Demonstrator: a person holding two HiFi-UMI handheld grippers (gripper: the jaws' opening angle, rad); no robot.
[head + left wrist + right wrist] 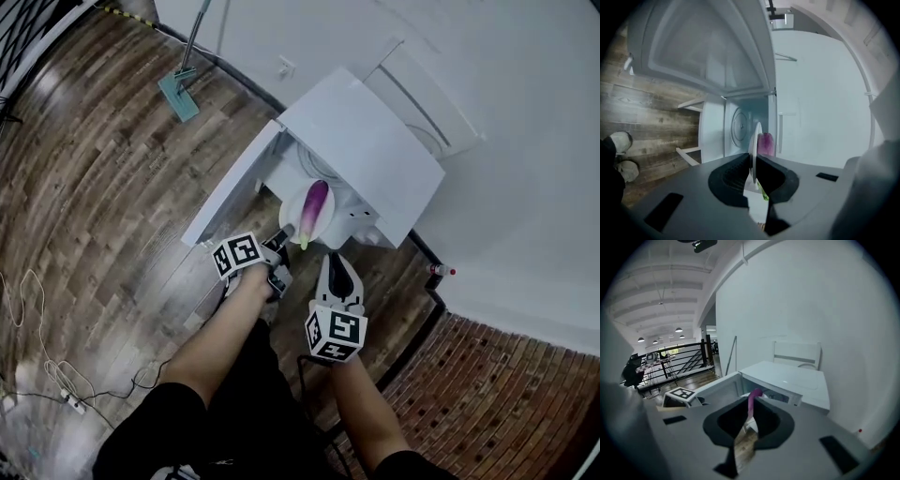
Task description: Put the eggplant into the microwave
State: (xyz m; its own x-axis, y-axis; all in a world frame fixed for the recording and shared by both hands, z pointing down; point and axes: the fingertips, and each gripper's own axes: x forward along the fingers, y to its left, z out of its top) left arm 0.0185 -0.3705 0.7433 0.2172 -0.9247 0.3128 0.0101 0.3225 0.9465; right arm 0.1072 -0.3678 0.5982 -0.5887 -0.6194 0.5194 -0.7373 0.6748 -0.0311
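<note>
1. Head view: left gripper (286, 232) fingers clamped the plate (292, 214) rim; the eggplant (316, 204) lay on it at the open microwave (366, 150) mouth.
2. Right gripper (333, 258) fingers were pressed together, holding nothing, just beside the plate.

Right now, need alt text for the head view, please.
Seen from above, the left claw holds a white plate carrying a purple eggplant at the mouth of a white microwave, whose door is open. The right claw, jaws together, sits just beside the plate, above a wood floor.
</note>
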